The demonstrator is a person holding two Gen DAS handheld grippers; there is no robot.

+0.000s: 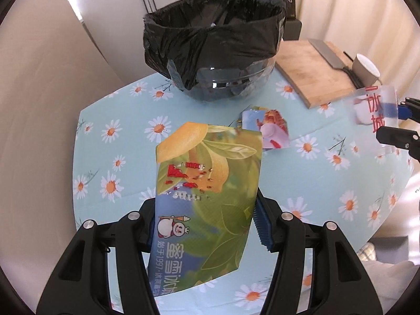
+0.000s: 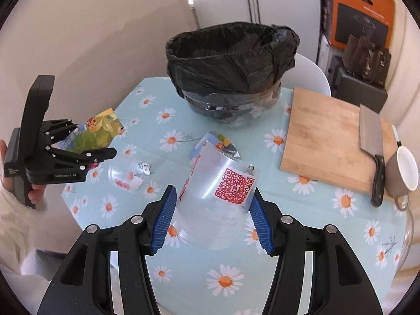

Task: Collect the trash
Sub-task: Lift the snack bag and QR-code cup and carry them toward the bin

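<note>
My left gripper is shut on a green and yellow paper cup with a lemon print, held above the table. My right gripper is shut on a clear plastic cup with a red QR code, its blue pads pressing both sides. The right wrist view also shows the left gripper with the paper cup at the far left. A bin lined with a black bag stands at the back of the table. A crumpled wrapper and a clear lid lie on the cloth.
The table carries a light blue daisy cloth. At the right lie a wooden cutting board, a cleaver and a brown mug. A white chair back stands behind the bin. A hand holds the left gripper.
</note>
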